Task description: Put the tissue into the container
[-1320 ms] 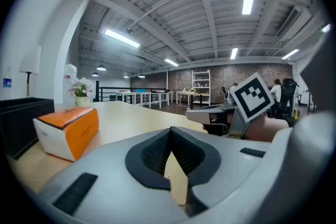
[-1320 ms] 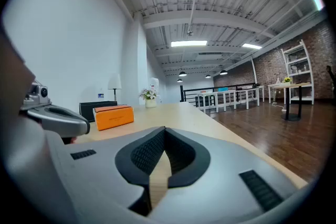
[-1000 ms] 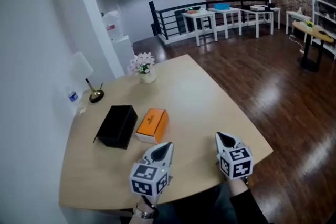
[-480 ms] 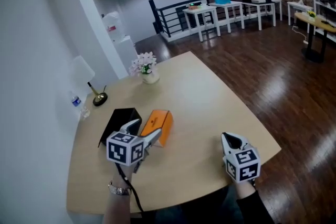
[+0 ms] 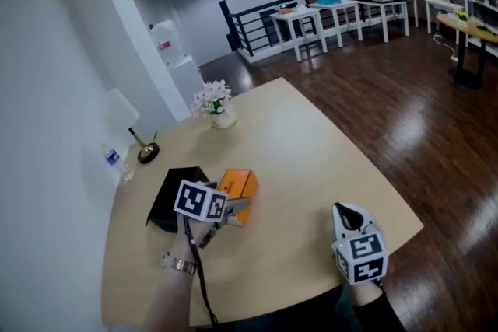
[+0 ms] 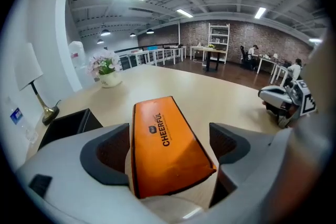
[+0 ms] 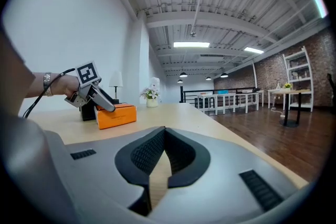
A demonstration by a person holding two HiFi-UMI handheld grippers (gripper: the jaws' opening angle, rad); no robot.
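Observation:
The tissue is an orange box lying on the round beige table, right beside an open black container. My left gripper points down over the box's near end. Its jaws have just been opening and now straddle the orange box with a gap on each side. The black container shows at the left in the left gripper view. My right gripper rests near the table's front edge, and its pads are closed together with nothing between them.
At the table's far side stand a vase of white flowers, a small lamp and a water bottle. A white wall runs along the left. Dark wood floor lies beyond the table's right edge.
My left gripper has travelled from the table's front edge forward and left to the orange box, tilted downward, and opened its jaws around the box. The right gripper has stayed put.

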